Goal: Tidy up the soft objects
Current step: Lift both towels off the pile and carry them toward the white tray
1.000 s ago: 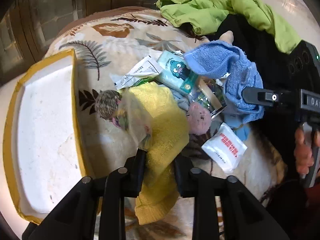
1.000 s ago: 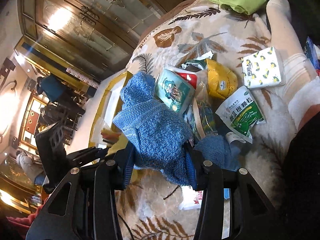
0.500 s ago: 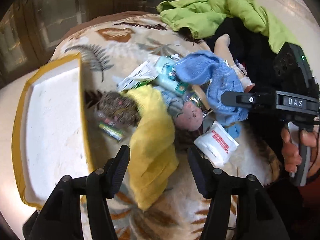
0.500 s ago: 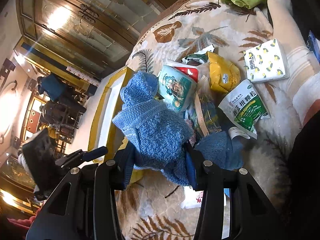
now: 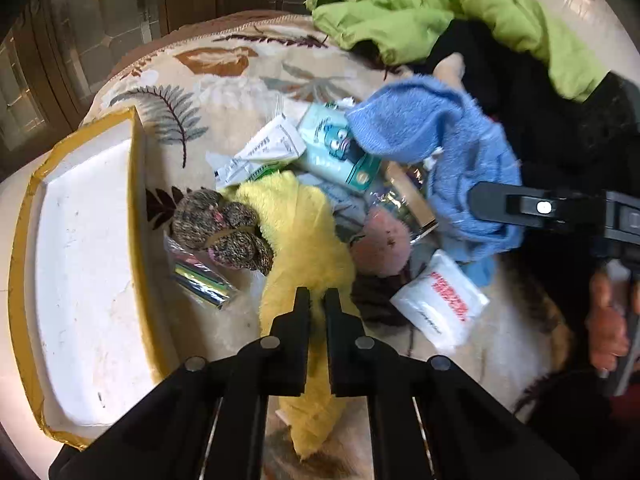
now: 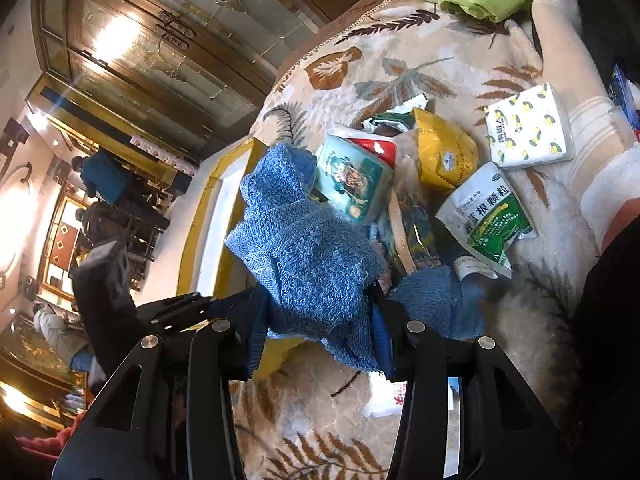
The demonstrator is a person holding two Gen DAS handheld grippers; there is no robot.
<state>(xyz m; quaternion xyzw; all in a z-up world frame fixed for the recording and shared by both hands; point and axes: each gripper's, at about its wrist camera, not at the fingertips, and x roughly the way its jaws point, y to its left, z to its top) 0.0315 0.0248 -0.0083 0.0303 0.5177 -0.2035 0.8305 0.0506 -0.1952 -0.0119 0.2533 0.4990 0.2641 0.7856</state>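
A yellow fluffy cloth point(image 5: 304, 240) lies across the leaf-print blanket point(image 5: 224, 92); my left gripper point(image 5: 316, 304) is shut on its lower part. A brown knitted soft item point(image 5: 224, 232) and a pink plush ball point(image 5: 380, 244) lie beside it. My right gripper point(image 6: 316, 312) is shut on a blue knitted cloth point(image 6: 304, 248), held above the pile; it also shows in the left wrist view point(image 5: 448, 144). A second blue cloth point(image 6: 436, 296) lies under it.
A white tray with a yellow rim point(image 5: 80, 264) sits left of the pile. Packets lie among the cloths: a teal cartoon pack point(image 5: 340, 148), a white tissue pack point(image 5: 440, 304), a green-white sachet point(image 6: 488, 216), a yellow bag point(image 6: 444, 152). A green garment point(image 5: 440, 4) lies at the back.
My left gripper let go of the yellow cloth, opened wide, then shut on it again lower down. The right gripper has held the blue cloth throughout, barely moving.
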